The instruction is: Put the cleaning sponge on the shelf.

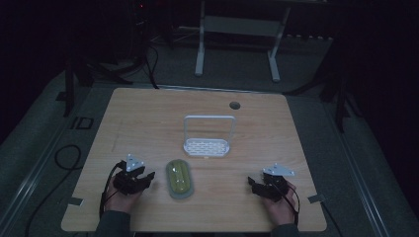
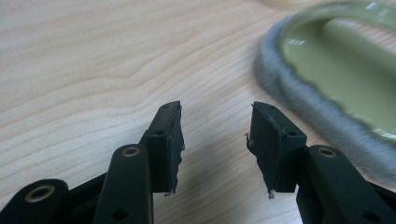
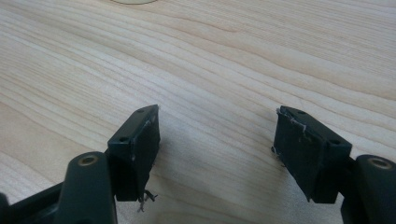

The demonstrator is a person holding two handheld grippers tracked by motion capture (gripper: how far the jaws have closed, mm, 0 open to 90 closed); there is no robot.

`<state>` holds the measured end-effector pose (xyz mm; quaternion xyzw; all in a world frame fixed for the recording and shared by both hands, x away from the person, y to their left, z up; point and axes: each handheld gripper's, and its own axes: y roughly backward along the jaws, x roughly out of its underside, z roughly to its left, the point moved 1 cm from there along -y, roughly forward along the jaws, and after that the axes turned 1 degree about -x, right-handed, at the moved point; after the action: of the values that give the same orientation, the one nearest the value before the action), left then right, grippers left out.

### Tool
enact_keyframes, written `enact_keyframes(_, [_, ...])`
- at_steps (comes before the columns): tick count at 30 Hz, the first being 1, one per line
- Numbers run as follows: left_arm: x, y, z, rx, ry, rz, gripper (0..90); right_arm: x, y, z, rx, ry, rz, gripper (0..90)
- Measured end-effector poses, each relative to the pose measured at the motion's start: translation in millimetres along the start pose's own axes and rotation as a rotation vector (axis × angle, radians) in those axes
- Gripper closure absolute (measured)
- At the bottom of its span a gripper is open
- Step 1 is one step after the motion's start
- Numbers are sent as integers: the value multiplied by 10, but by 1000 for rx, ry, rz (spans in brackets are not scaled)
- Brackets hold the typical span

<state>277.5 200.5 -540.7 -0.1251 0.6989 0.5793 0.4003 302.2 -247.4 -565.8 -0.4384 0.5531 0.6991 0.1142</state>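
Green brush (image 1: 179,178) flat, long axis toward rack (image 1: 206,147); both grippers' jaws wide, empty.

A: Green brush (image 2: 345,70) in the left gripper view is cut off by the top and right edges. Grey rim partly blurred.

B: Pale round thing (image 3: 133,1) at the top edge of the right gripper view, just a sliver. Can't tell what it is.

A: High view: both forearms are cropped at the bottom edge. Room beyond the desk (image 1: 148,118) too dark to read.

B: Left tongs (image 1: 148,177) and right tongs (image 1: 252,183) too small and dark there to judge the jaw gap.
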Motion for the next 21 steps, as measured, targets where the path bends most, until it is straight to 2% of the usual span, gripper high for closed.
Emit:
enact_keyframes(3, [-57, 57, -40, 8, -12, -7, 547, 0, 0, 0, 0, 0, 0, 308])
enact_keyframes(12, [-155, 142, -56, 43, 5, -24, 559, 0, 0, 0, 0, 0, 0, 308])
enact_keyframes(13, [-184, 167, -60, 72, 7, -21, 580, 0, 0, 0, 0, 0, 0, 307])
enact_keyframes(14, [-190, 169, -64, 81, 10, -24, 593, 0, 0, 0, 0, 0, 0, 307])
enact_keyframes(16, [-195, 175, -80, 93, 14, -20, 637, 0, 0, 0, 0, 0, 0, 308])
enact_keyframes(21, [-231, 217, -164, 121, -18, -14, 751, 0, 0, 0, 0, 0, 0, 307])
